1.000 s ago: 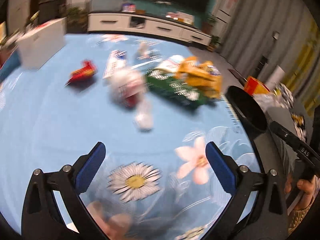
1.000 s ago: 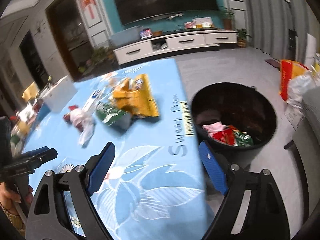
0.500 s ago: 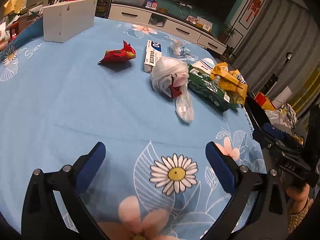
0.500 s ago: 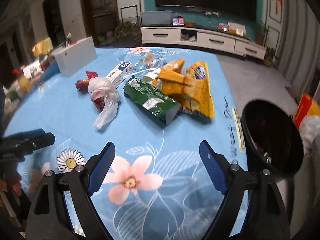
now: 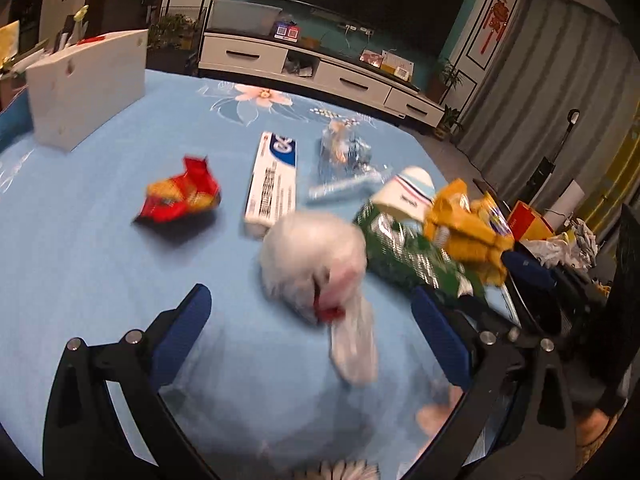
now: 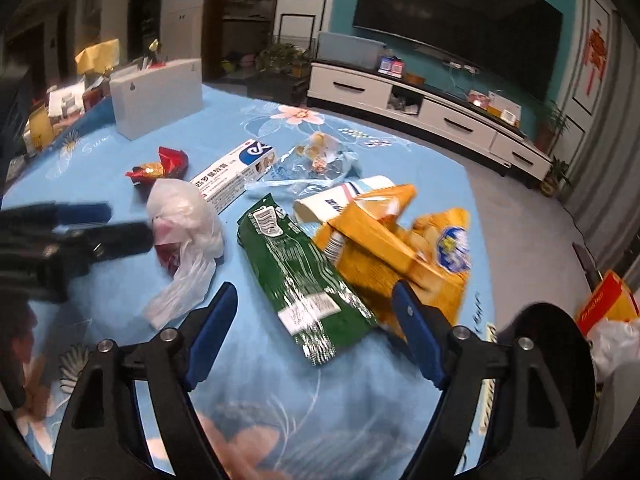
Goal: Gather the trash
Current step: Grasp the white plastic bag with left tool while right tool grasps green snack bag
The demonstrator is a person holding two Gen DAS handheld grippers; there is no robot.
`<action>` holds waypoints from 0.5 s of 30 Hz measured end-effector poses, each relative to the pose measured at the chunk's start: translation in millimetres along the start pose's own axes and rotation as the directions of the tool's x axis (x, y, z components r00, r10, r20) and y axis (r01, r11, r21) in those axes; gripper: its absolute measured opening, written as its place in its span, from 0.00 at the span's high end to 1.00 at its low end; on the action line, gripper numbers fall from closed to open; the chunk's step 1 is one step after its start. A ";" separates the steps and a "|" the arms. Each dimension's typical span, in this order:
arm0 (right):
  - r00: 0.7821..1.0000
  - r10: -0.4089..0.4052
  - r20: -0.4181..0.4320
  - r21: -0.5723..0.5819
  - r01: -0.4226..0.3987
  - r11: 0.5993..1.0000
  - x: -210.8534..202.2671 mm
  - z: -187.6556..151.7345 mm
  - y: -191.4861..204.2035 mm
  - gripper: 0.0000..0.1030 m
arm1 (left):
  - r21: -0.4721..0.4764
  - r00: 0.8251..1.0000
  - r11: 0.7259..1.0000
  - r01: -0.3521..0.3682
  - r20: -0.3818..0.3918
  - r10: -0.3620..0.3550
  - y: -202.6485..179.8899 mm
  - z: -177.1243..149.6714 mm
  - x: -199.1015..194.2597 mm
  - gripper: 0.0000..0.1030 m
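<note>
- Right gripper (image 6: 312, 314): jaws stand apart and have just been closing. The near end of the green bag (image 6: 304, 280) lies in the gap between the blue pads (image 6: 212, 322); the pads do not press on it.
- Left gripper (image 5: 310, 322): jaws wide, nothing gripped. The white plastic bag (image 5: 316, 256) lies on the cloth just ahead of the gap, its tail reaching in between the fingers. This view is blurred.
- Table (image 6: 360, 400): covered with a blue floral cloth; all trash lies on it.
- Green bag: flat, slanted, between the white plastic bag on its left and the yellow bags (image 6: 404, 248) on its right. The yellow bags overlap its far right edge.
- Paper cup (image 6: 340, 200): on its side, behind the green bag, partly under the yellow bags.
- Clear wrapper (image 6: 320, 160): behind the cup.
- Toothpaste box (image 6: 236, 172): flat, beyond the white plastic bag.
- Red wrapper (image 6: 160, 166): crumpled, left of the box.
- White box (image 6: 156, 96): upright at the far left of the table.
- Bin (image 6: 548, 332): black, off the right table edge, near the right gripper.
</note>
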State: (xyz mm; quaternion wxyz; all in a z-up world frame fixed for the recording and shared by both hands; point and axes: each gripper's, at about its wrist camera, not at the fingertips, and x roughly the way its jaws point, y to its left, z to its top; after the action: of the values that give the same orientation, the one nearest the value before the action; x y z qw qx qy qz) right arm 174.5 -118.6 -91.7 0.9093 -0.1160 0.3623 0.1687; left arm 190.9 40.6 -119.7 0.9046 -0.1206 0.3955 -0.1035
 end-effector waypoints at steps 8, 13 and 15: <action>0.997 0.034 -0.075 -0.013 -0.035 0.999 32.0 -2.9 3.7 0.67 | 0.036 0.999 0.999 -0.027 -0.040 0.029 -10.1 13.0 37.6 0.34; 0.995 0.069 -0.077 0.005 -0.069 0.998 27.3 -5.9 4.8 0.79 | 0.042 0.999 0.999 -0.004 -0.048 0.006 -9.2 7.7 36.9 0.63; 0.993 0.096 -0.068 0.020 -0.094 0.995 21.1 -6.8 5.7 0.86 | 0.051 0.999 0.999 -0.001 -0.044 0.003 -9.8 5.7 32.6 0.69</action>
State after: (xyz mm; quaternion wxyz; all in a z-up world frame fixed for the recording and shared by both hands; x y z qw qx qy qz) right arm 182.4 -111.0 -111.8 0.8881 -0.0968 0.4000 0.2046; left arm 216.0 22.9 -135.5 0.8987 -0.0949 0.4125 -0.1151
